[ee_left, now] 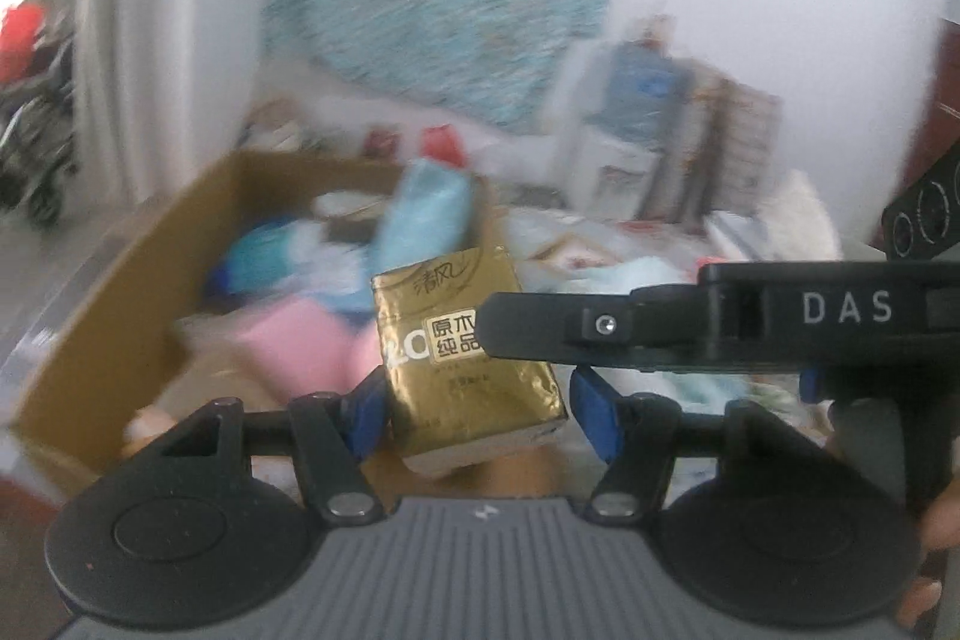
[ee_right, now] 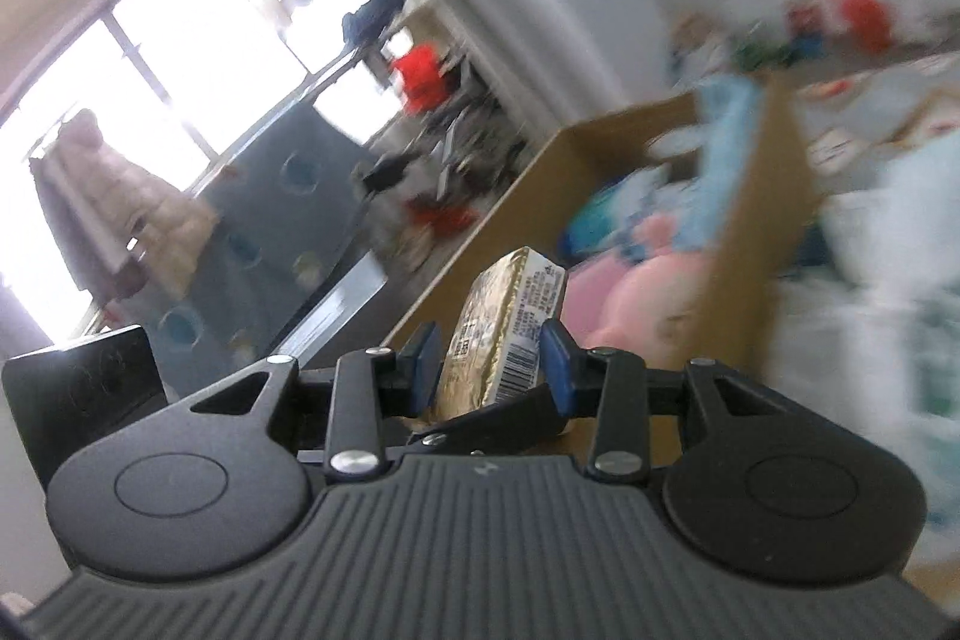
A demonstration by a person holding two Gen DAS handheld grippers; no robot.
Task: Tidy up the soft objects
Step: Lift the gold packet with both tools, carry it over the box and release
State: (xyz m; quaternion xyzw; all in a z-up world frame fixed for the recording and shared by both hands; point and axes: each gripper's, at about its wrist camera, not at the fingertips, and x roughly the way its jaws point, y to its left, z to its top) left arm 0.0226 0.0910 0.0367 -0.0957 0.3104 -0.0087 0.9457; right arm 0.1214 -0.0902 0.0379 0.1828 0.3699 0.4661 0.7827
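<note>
**Desk:** What are we looking at?

**Operator:** A gold foil tissue pack changes hands above a cardboard box of soft goods. In my left wrist view the pack stands between the left gripper fingers, its lower edge level with the blue pads. Those fingers are wide; the left pad seems to touch the pack's side and the right pad stands off it, so I cannot call that a grip.

**Desk:** And the right side?

**Operator:** The right gripper reaches in across the left one's fingers, its black fingertip lying over the pack's printed face. In its own view the pack sits between narrowed fingers, both pads against its broad sides, barcode end nearest the right pad. I read that as a hold.

**Desk:** How will it handle?

**Operator:** Light, I judge, and squashy: paper under slick, crinkled foil. It could slide, so I would take it across the broad faces near the middle, not by a corner.

**Desk:** Where does it go?

**Operator:** Likely the box beyond the fingertips, beside a pink plush.
</note>
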